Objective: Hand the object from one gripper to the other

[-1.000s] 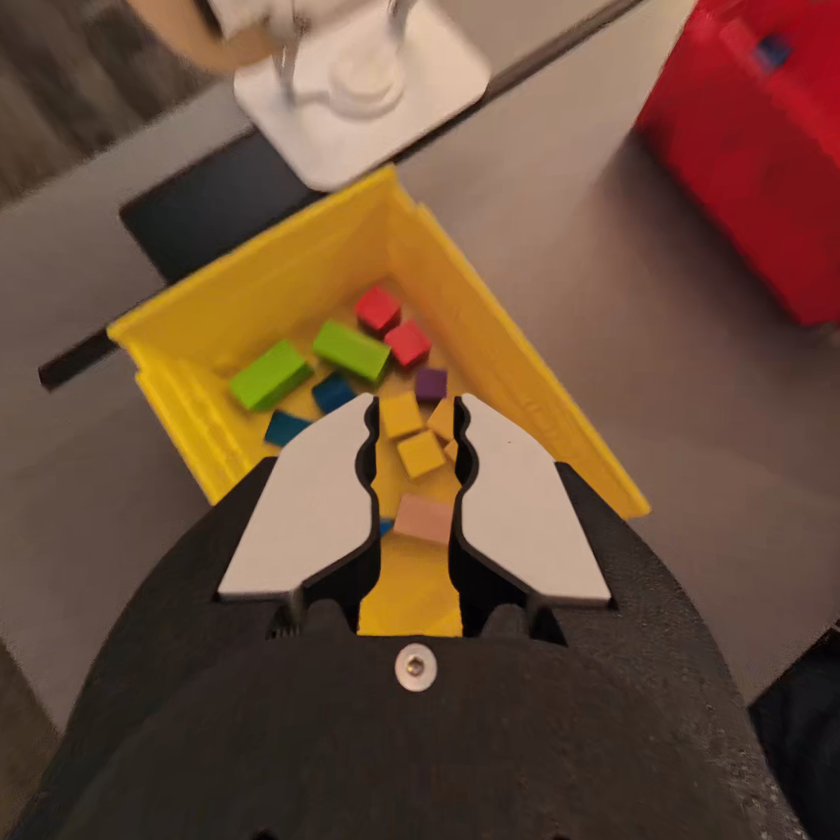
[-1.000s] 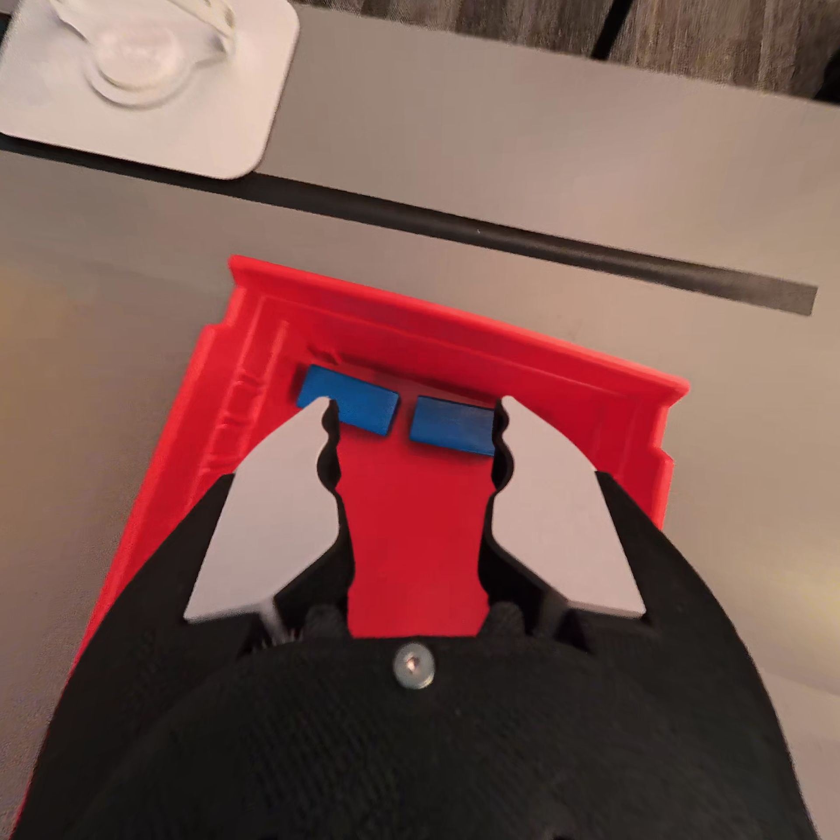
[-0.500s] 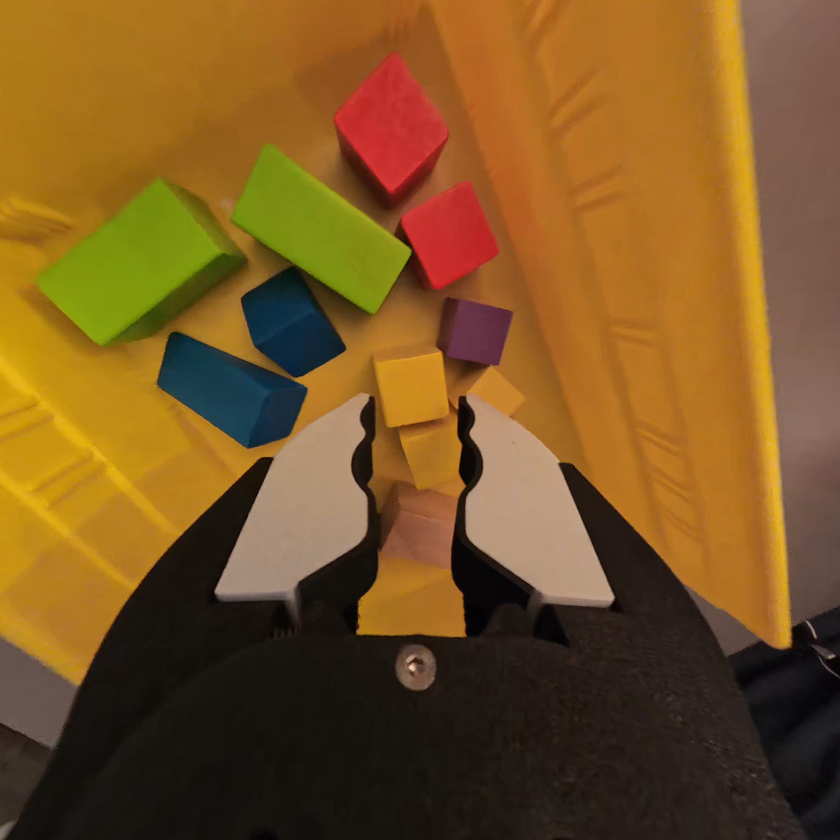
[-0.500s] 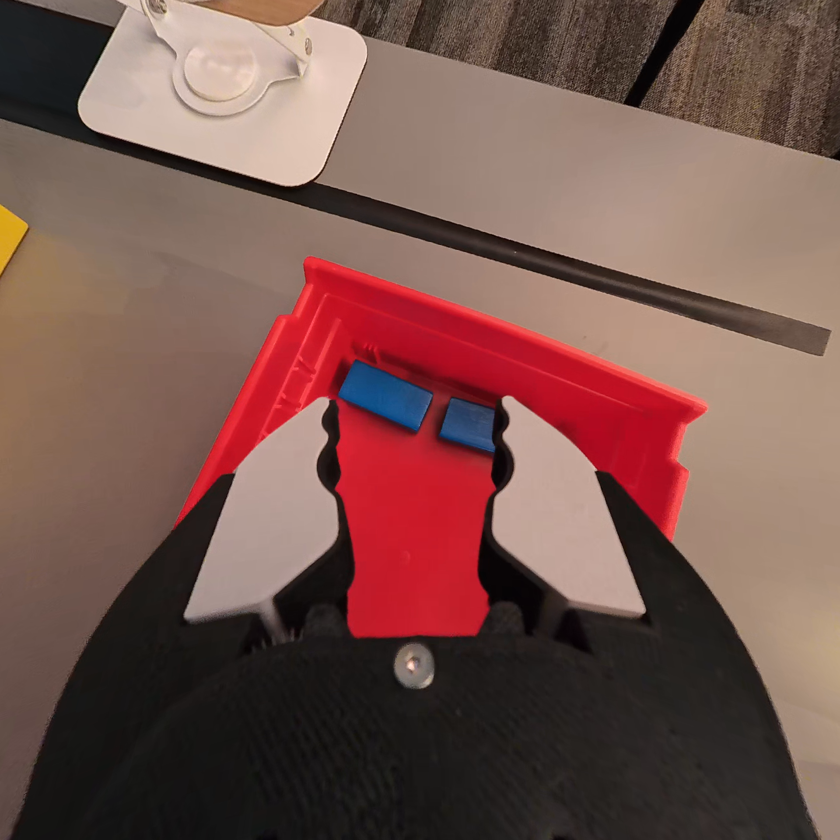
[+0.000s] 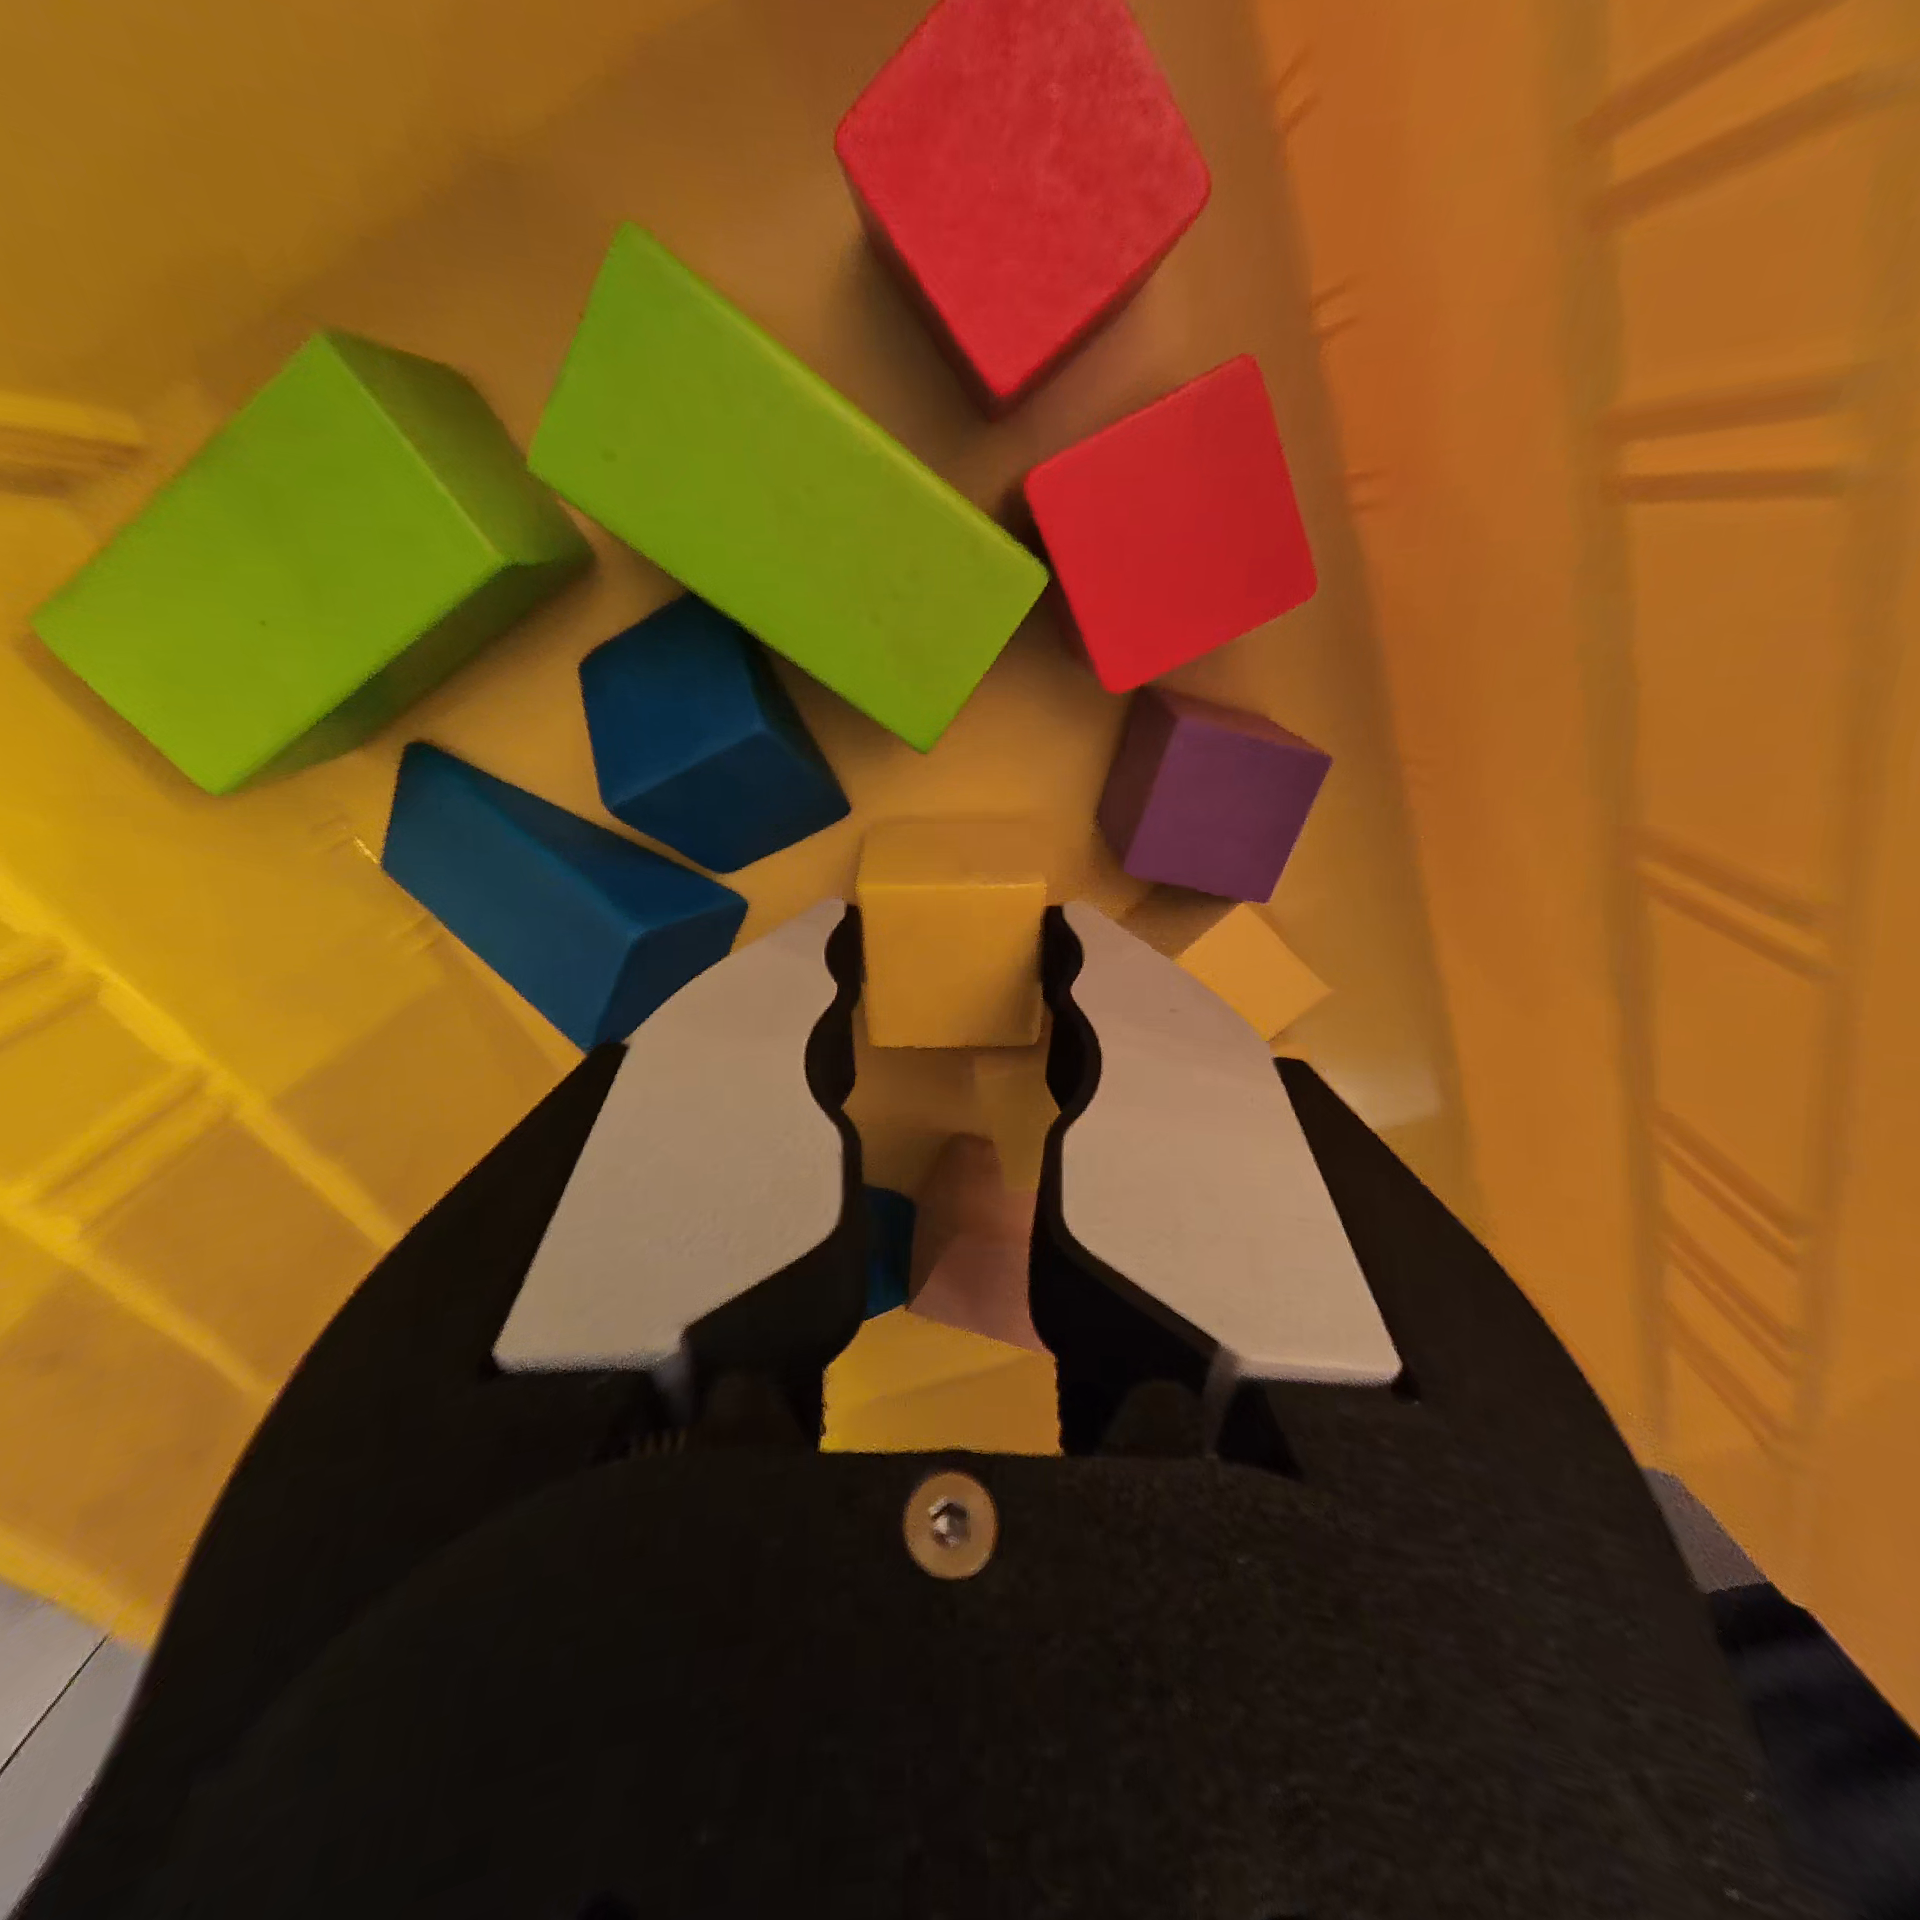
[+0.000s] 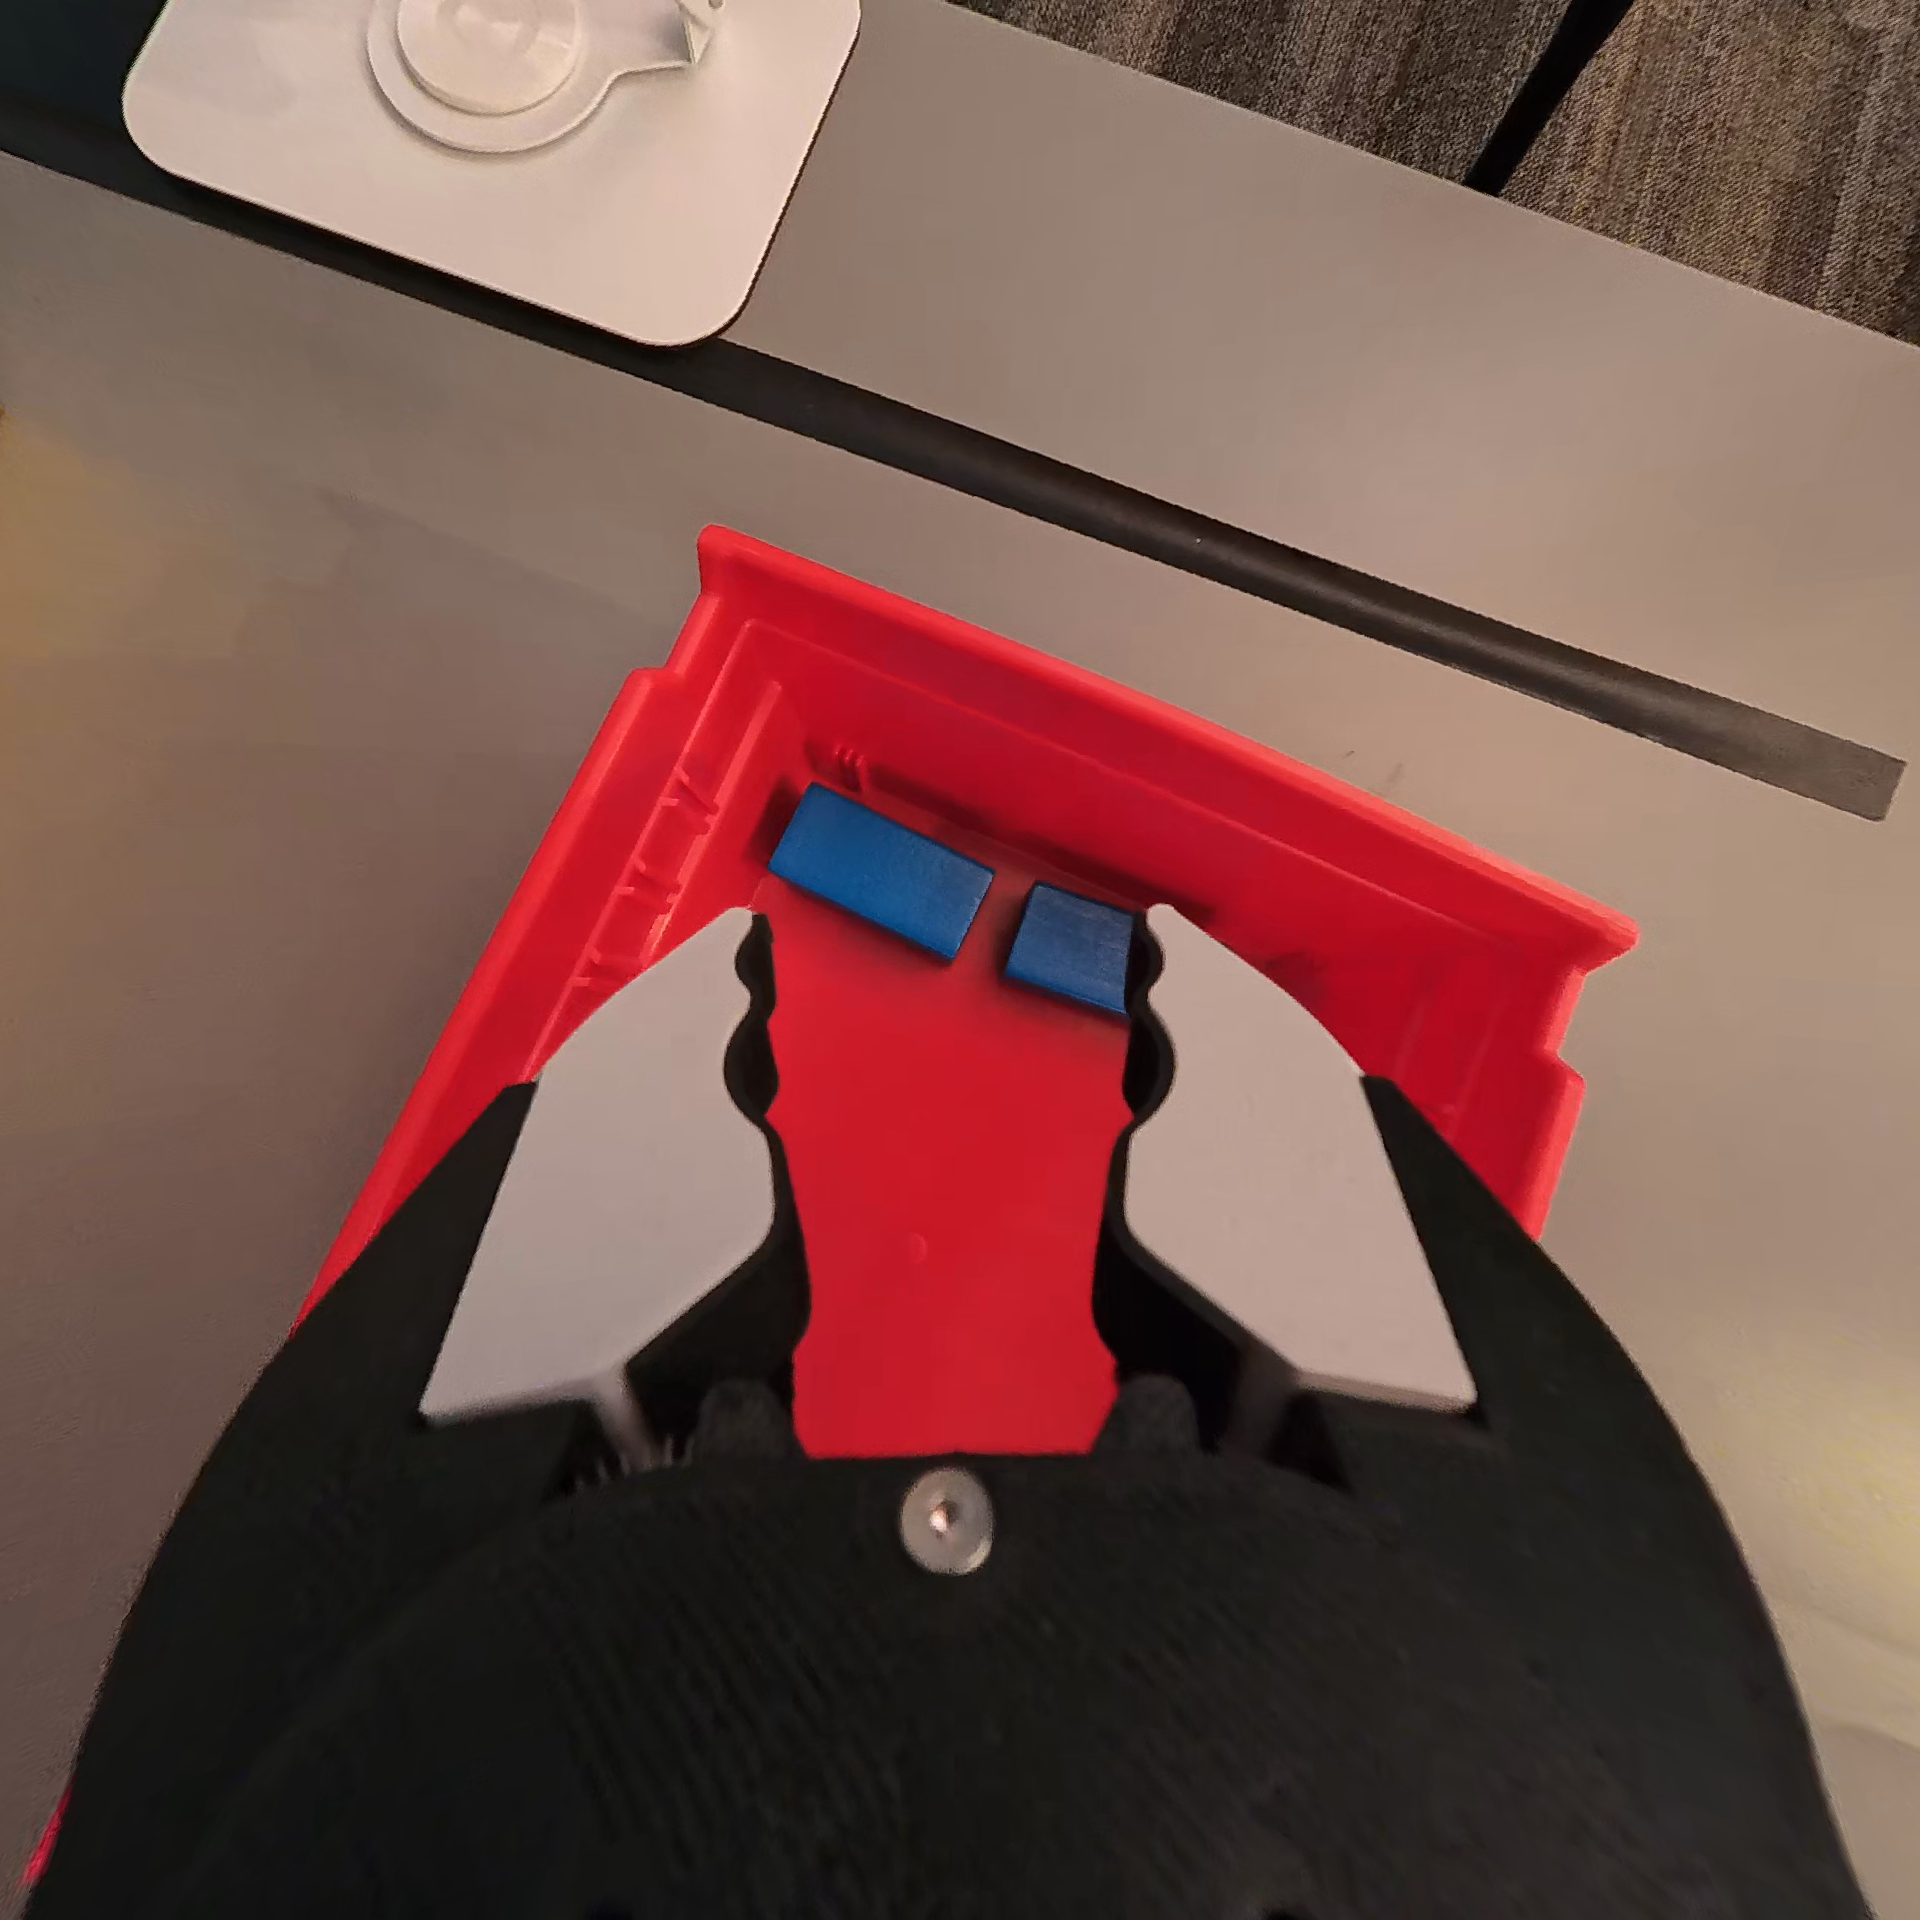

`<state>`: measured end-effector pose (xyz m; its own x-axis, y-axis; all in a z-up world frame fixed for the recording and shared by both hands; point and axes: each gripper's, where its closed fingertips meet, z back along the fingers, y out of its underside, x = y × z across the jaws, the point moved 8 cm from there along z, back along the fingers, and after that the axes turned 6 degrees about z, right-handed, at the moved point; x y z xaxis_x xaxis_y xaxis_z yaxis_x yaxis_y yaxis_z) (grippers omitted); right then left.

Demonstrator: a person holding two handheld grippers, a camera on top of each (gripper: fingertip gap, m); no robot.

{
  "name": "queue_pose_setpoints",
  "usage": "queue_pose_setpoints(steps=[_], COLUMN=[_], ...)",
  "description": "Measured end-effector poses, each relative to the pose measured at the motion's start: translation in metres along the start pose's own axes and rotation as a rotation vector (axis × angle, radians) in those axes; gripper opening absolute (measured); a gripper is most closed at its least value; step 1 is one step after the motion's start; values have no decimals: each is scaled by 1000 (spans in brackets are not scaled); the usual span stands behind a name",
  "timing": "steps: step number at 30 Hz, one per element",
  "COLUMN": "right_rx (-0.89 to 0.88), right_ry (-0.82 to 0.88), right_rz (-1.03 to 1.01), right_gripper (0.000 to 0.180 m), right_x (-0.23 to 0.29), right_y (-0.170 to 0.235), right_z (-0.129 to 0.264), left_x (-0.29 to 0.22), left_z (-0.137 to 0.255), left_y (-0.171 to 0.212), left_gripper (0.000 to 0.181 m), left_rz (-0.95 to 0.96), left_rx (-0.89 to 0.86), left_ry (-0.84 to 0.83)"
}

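In the left wrist view my left gripper [image 5: 951, 935] is down inside the yellow bin [image 5: 1558, 727]. Its jaws stand narrowly apart, with a yellow cube [image 5: 951, 971] between the fingertips, close against both sides. Behind the cube, between the fingers, lie another yellow block [image 5: 1003, 1112] and a pink block [image 5: 977, 1257]. In the right wrist view my right gripper [image 6: 951, 935] is open and empty above the red bin [image 6: 1247, 717]. Two flat blue blocks [image 6: 881, 883] [image 6: 1070, 961] lie at the red bin's far end.
The yellow bin also holds two green blocks [image 5: 779, 488], two red cubes [image 5: 1169, 520], a purple cube [image 5: 1210, 800], two dark blue blocks [image 5: 707, 738] and a small yellow block [image 5: 1252, 977]. A white stand base [image 6: 488, 156] sits on the grey table beyond a dark seam [image 6: 1351, 613].
My left gripper has dropped deep into the yellow bin, and its tips now straddle the yellow cube with the jaw gap about the same. My right gripper has drifted slightly over the red bin and stays open.
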<state>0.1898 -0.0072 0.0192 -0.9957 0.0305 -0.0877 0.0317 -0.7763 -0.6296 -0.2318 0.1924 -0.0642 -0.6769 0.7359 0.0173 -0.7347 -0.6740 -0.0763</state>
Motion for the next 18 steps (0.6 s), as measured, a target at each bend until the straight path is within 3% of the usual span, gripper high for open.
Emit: queue_pose_setpoints(steps=[4, 8, 11, 13, 16, 18], right_rx=[-27, -138, -362, -624, -953, -1019], right_ry=[14, 53, 77, 71, -97, -152], right_rz=[20, 118, 321, 484, 704, 825], right_gripper=[66, 66, 64, 51, 49, 55], right_x=[3, 14, 44, 80, 146, 183], right_y=[-4, -18, -39, -51, -47, -40], right_z=[5, 19, 37, 57, 80, 83], left_x=[7, 11, 4, -9, -41, -64], left_z=[10, 43, 82, 109, 142, 157], left_y=[4, 10, 17, 21, 24, 27], left_gripper=[33, 33, 33, 33, 33, 33], left_rz=[9, 34, 3, -56, -200, -274], left_rx=[-27, -158, -342, -481, -638, -678], left_ry=[-3, 85, 259, 407, 620, 785])
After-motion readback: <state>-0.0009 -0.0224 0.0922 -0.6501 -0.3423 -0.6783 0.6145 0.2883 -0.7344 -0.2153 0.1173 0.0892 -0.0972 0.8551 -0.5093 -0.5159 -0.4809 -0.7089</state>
